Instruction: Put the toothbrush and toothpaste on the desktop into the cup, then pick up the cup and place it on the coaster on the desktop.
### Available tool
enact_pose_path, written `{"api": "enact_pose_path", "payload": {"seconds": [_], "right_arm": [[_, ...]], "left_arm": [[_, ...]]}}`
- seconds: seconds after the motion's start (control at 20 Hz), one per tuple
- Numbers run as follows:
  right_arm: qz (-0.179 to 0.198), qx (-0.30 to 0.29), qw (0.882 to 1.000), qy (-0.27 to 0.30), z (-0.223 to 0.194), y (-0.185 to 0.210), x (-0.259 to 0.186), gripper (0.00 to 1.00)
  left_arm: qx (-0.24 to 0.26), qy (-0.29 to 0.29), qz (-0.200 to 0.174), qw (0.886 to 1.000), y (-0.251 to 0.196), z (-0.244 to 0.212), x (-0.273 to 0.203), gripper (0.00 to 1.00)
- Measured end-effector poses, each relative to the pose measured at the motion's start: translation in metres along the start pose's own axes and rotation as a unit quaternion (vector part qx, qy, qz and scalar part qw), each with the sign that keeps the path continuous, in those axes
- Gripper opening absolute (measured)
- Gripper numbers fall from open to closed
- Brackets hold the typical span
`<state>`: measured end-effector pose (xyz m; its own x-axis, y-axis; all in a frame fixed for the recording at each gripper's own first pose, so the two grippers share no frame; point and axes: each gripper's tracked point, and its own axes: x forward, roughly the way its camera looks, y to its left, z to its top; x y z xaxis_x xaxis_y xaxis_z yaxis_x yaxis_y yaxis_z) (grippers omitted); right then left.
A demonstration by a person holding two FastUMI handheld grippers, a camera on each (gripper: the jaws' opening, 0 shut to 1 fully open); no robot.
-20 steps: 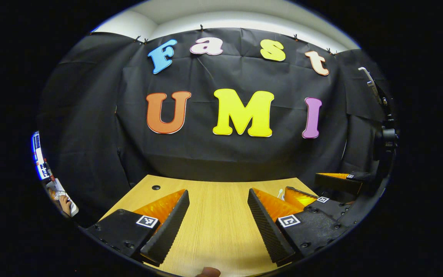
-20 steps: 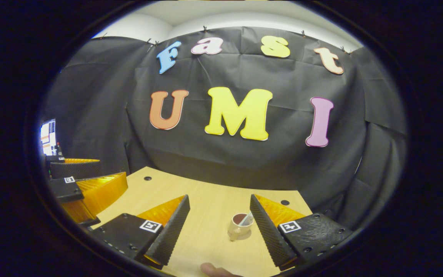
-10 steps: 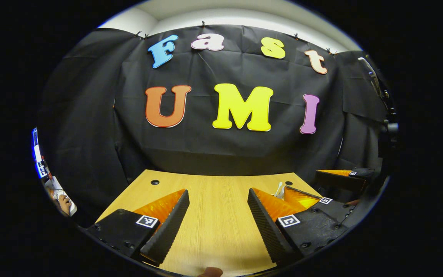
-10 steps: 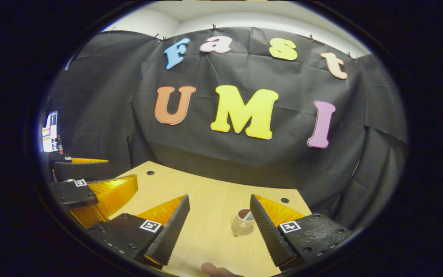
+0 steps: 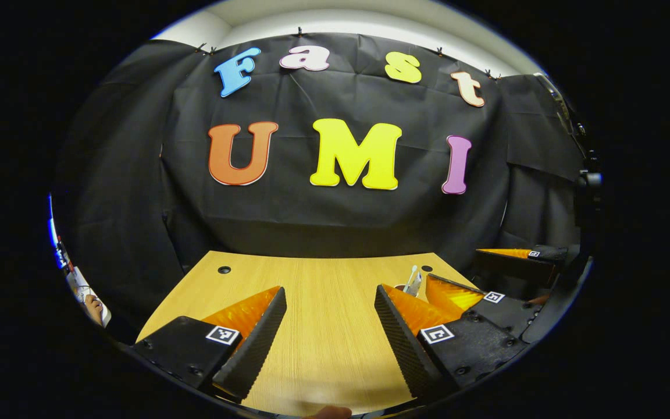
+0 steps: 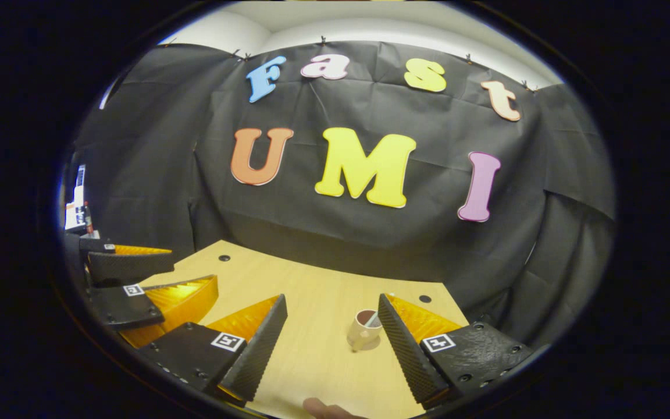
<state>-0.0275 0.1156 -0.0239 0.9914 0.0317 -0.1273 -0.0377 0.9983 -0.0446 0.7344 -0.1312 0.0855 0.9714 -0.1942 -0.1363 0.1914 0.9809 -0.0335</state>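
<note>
- My left tongs (image 5: 329,299) hang wide apart with nothing between them, above the bare light wooden desk (image 5: 323,343).
- In the right gripper view, those left tongs (image 6: 186,273) sit at the left edge.
- My right tongs (image 6: 331,308) are wide too, gripping nothing.
- The small beige cup with a brown inside (image 6: 364,330) stands on a dark round coaster (image 6: 377,344), just beside my right finger, with a pale stick leaning inside.

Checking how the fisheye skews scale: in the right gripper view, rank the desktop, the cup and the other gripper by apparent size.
1. desktop
2. left gripper, though nearness to the camera inflates it
3. cup
</note>
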Motion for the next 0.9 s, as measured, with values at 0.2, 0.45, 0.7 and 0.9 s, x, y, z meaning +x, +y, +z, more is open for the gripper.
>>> {"api": "enact_pose_path", "payload": {"seconds": [0.2, 0.45, 0.7, 0.9], "right_arm": [[0.001, 0.010, 1.000, 0.016, -0.006, 0.008, 0.009, 0.95], [0.019, -0.014, 1.000, 0.002, 0.004, 0.029, 0.012, 0.95], [0.024, -0.032, 0.999, 0.002, 0.004, 0.031, 0.014, 0.95], [0.018, -0.028, 0.999, 0.001, 0.005, 0.024, 0.015, 0.95]], "left_arm": [[0.006, 0.003, 0.021, 1.000, 0.011, -0.001, -0.003, 0.97], [0.001, -0.016, 0.046, 0.999, 0.020, 0.005, 0.000, 0.97], [-0.003, -0.026, 0.049, 0.998, 0.020, 0.009, 0.002, 0.97], [0.000, -0.035, 0.047, 0.998, 0.020, 0.012, 0.005, 0.97]]}}
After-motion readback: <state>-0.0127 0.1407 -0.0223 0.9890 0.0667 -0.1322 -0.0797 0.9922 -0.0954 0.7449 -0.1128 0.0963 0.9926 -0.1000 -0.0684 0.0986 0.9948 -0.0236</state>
